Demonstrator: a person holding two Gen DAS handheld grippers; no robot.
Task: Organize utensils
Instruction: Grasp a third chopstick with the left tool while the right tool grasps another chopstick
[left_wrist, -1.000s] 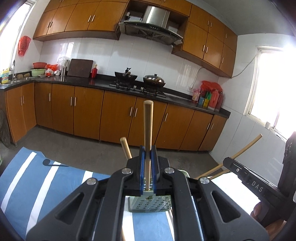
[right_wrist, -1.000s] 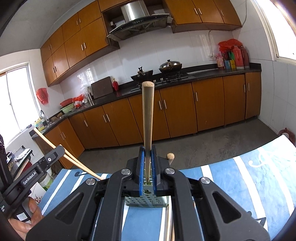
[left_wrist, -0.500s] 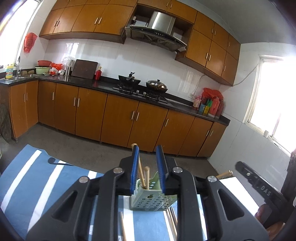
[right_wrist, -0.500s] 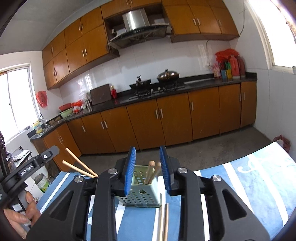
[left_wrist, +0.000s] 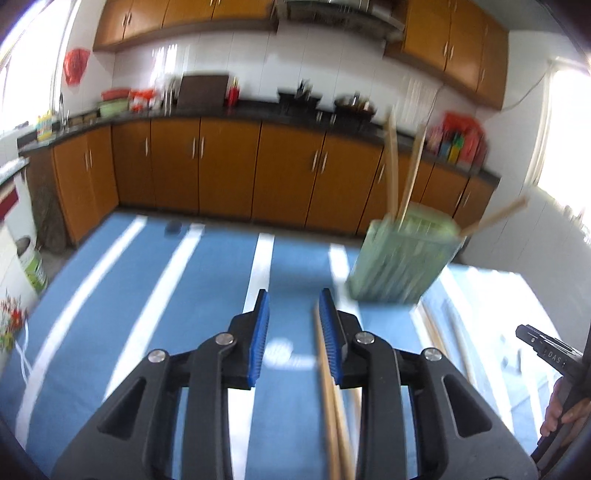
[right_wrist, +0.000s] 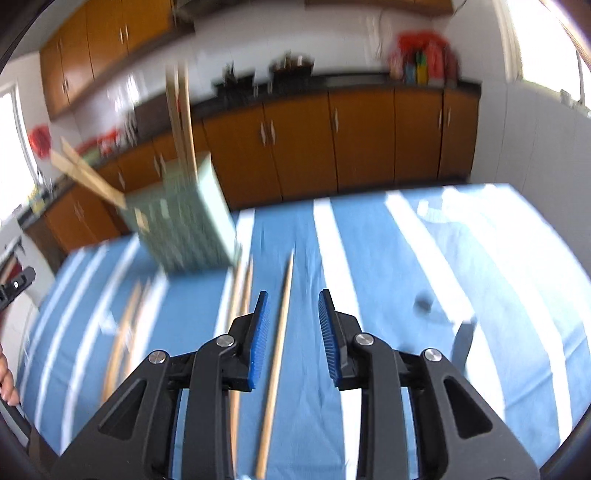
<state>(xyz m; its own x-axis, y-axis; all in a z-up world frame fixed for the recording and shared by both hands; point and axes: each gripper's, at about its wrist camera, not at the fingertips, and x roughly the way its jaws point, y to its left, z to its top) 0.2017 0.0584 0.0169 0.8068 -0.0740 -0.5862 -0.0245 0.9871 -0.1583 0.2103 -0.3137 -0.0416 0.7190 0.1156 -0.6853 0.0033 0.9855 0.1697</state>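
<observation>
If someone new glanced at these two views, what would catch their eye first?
Probably the pale green utensil holder standing on the blue striped cloth with wooden chopsticks sticking out of it. Next, the loose chopstick lying on the cloth between the open right gripper fingers, and the open left gripper.

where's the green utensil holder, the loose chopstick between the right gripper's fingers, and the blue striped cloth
green utensil holder (right_wrist: 184, 225), right wrist view, perforated front wall
loose chopstick (right_wrist: 277, 350), right wrist view, mid shaft
blue striped cloth (right_wrist: 406, 266), right wrist view, bare blue stripe

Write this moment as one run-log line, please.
left gripper: open | right gripper: open | pale green perforated plastic holder: holds chopsticks | loose wooden chopstick: on striped cloth
</observation>
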